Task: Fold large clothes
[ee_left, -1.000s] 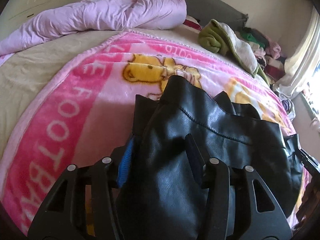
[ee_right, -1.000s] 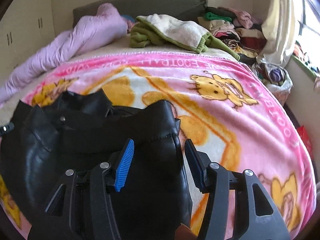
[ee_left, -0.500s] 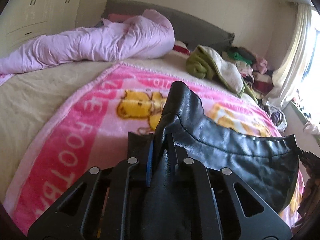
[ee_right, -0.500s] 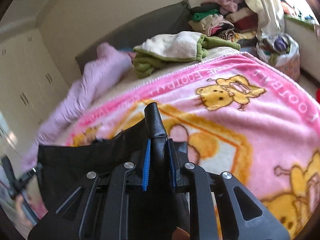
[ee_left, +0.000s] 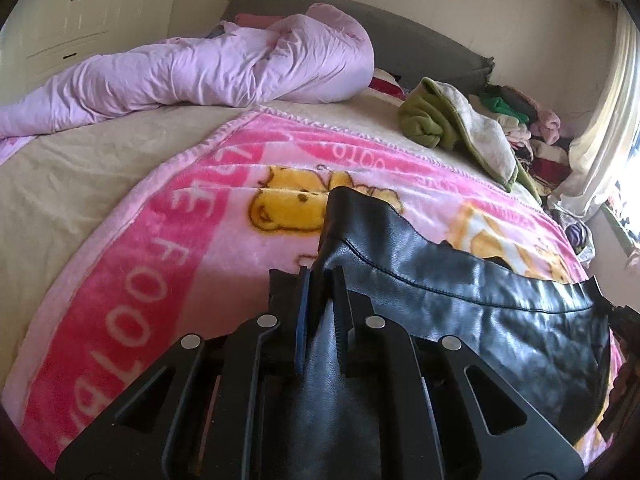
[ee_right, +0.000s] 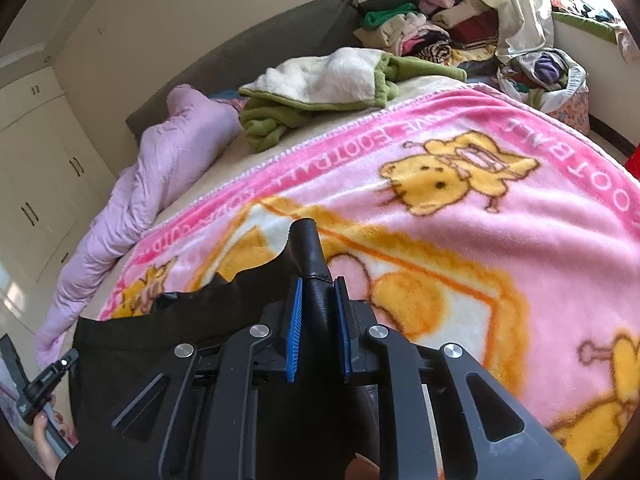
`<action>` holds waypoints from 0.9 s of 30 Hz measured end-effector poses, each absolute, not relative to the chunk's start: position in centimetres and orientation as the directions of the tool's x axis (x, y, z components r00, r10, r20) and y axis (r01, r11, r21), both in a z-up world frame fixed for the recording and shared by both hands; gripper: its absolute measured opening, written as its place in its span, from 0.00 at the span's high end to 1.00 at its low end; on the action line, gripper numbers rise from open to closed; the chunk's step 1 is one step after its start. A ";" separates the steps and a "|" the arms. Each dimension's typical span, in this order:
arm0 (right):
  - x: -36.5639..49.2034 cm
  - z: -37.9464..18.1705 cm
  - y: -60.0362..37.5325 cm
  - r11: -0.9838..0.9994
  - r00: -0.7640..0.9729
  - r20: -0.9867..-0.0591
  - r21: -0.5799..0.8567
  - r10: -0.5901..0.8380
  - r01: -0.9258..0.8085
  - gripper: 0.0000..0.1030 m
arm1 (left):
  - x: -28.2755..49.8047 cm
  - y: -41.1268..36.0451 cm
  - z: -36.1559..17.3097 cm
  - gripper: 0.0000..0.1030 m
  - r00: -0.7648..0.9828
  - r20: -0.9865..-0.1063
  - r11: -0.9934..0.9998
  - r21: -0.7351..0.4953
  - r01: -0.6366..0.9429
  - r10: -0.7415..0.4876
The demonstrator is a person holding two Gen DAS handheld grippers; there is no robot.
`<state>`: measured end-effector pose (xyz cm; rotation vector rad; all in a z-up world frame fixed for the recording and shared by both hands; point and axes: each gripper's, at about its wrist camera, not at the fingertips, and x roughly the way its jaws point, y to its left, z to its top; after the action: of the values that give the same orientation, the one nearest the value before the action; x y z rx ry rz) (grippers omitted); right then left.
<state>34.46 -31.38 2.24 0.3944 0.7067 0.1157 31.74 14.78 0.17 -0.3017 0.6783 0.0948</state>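
A black leather garment (ee_left: 472, 296) hangs stretched between both grippers above the pink cartoon blanket (ee_left: 168, 248). My left gripper (ee_left: 320, 280) is shut on one upper corner of it; the leather rises in a peak past the pads. In the right wrist view my right gripper (ee_right: 316, 292) is shut on the other corner of the black leather garment (ee_right: 312, 256), which sticks up between the blue pads. The taut top edge runs off to the left, where the other gripper (ee_right: 48, 380) and a hand show at the frame's edge.
The blanket covers a bed with a beige sheet (ee_left: 68, 176). A rumpled lilac duvet (ee_left: 224, 68) lies along the far side, a green and white fleece (ee_left: 452, 128) near the headboard. Piled clothes (ee_right: 432, 28) and a curtain (ee_left: 600, 120) crowd the far right corner.
Both grippers went from open around the leather to shut on it, then lifted it off the blanket. The right gripper rolled and swung, and the garment's top edge now hangs taut between them.
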 end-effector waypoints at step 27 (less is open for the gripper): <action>33.5 0.1 -30.7 0.960 0.700 -0.699 0.272 0.143 0.075 0.41 | 31.5 14.2 -0.2 0.98 0.763 -0.646 0.970 -0.169 -0.174 0.024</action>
<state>33.54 -30.69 0.13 0.2907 0.7969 0.0388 31.45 14.21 -0.15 -0.2249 0.6964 0.1085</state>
